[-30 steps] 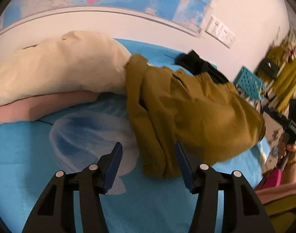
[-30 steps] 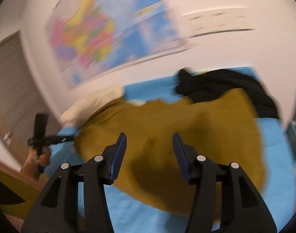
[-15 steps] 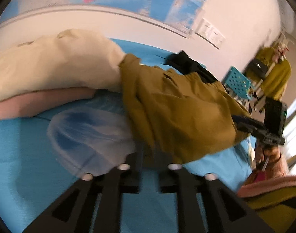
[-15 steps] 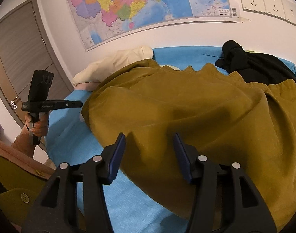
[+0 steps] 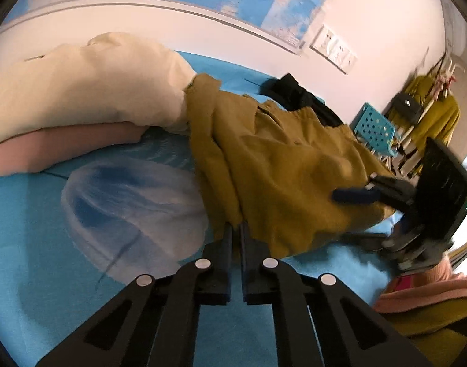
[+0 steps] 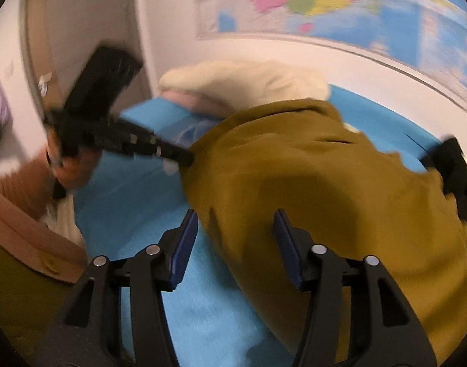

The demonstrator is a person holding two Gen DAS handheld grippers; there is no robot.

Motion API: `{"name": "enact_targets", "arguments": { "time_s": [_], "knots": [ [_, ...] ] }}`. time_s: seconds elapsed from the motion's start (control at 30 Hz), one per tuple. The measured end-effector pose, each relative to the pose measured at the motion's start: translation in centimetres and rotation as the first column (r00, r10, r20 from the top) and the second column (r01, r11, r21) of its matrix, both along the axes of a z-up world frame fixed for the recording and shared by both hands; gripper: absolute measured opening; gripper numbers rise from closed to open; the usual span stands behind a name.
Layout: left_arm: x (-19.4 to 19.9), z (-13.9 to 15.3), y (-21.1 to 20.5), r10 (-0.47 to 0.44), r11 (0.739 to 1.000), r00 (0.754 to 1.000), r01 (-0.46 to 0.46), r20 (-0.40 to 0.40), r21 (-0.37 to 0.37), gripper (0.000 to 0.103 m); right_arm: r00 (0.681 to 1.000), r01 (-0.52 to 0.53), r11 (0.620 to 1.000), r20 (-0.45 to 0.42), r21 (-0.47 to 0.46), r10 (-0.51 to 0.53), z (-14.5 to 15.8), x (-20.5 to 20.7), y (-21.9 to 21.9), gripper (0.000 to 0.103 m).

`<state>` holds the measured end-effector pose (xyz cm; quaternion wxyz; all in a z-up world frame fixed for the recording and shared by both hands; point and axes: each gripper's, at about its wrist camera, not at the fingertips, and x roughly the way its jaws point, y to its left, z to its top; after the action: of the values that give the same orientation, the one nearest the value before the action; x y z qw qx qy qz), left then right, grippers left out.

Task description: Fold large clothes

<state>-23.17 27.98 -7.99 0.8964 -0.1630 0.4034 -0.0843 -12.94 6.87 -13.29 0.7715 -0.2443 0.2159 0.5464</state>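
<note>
Mustard-yellow cloth fills the middle of my left wrist view: the garment (image 5: 282, 165) lies heaped on the blue bed sheet (image 5: 43, 244). My left gripper (image 5: 236, 229) has its jaws pressed together on the garment's near edge, the fabric pinched between them. Left of the garment sit a cream pillow (image 5: 80, 85) touching its far corner and a pale printed patch (image 5: 132, 211) just beside its near edge. Behind the garment lies a black garment (image 5: 297, 94). At the garment's right edge my right gripper (image 5: 352, 195) reaches in over the cloth.

In the right wrist view, blurred, the garment (image 6: 325, 177) spreads across the sheet (image 6: 135, 208). My right gripper (image 6: 236, 226) has its jaws closing, the garment's near left edge between them, with a gap showing beside each pad. At the garment's left edge my left gripper (image 6: 184, 156) grips the cloth, my hand (image 6: 71, 168) behind it.
</note>
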Motion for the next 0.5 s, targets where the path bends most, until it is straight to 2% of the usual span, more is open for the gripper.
{"name": "enact_targets", "arguments": {
  "time_s": [0.03,0.1,0.17,0.23,0.3,0.33,0.37,0.4,0.47,0.5],
  "knots": [
    [-0.1,0.1,-0.1,-0.001,1.0,1.0,0.001,0.003,0.013,0.003,1.0,0.003,0.999,0.03,-0.044,-0.002,-0.6,0.1,0.6,0.01],
    [0.0,0.2,-0.7,-0.013,0.999,1.0,0.013,0.004,0.05,0.003,1.0,0.002,0.999,-0.011,-0.033,-0.003,-0.6,0.9,0.2,0.006],
    [0.3,0.3,-1.2,-0.007,0.995,1.0,0.008,-0.01,0.102,0.009,0.998,0.01,1.0,-0.065,0.018,-0.009,0.3,1.7,-1.0,0.002],
    [0.7,0.4,-1.3,0.013,0.991,1.0,-0.011,-0.015,0.135,0.032,0.995,0.057,0.997,-0.08,0.052,-0.053,0.9,2.2,-2.3,0.002],
    [0.7,0.8,-1.5,-0.008,0.991,1.0,0.007,0.009,0.131,0.037,0.987,0.066,0.995,-0.153,0.077,-0.054,1.0,2.8,-3.4,0.002],
    [0.7,1.0,-1.5,-0.021,0.993,1.0,0.019,0.015,0.118,0.053,0.986,0.07,0.994,-0.159,0.079,-0.057,0.9,2.8,-3.4,0.002],
    [0.7,1.1,-1.6,-0.033,0.994,0.999,0.031,0.018,0.101,0.059,0.986,0.07,0.994,-0.155,0.078,-0.057,0.8,2.7,-3.4,0.002],
    [0.7,1.2,-1.8,-0.05,0.995,0.998,0.047,0.031,0.093,0.06,0.987,0.07,0.994,-0.153,0.081,-0.057,0.7,2.5,-3.4,0.002],
    [1.3,0.9,-2.4,-0.046,0.989,0.999,0.043,0.023,0.144,0.048,0.985,0.068,0.993,-0.165,0.098,-0.051,0.8,2.5,-3.5,0.002],
    [1.8,0.4,-2.4,-0.061,0.991,0.998,0.06,0.0,0.121,0.032,0.985,0.067,0.993,-0.168,0.098,-0.049,0.8,2.4,-3.5,0.002]
  ]
}}
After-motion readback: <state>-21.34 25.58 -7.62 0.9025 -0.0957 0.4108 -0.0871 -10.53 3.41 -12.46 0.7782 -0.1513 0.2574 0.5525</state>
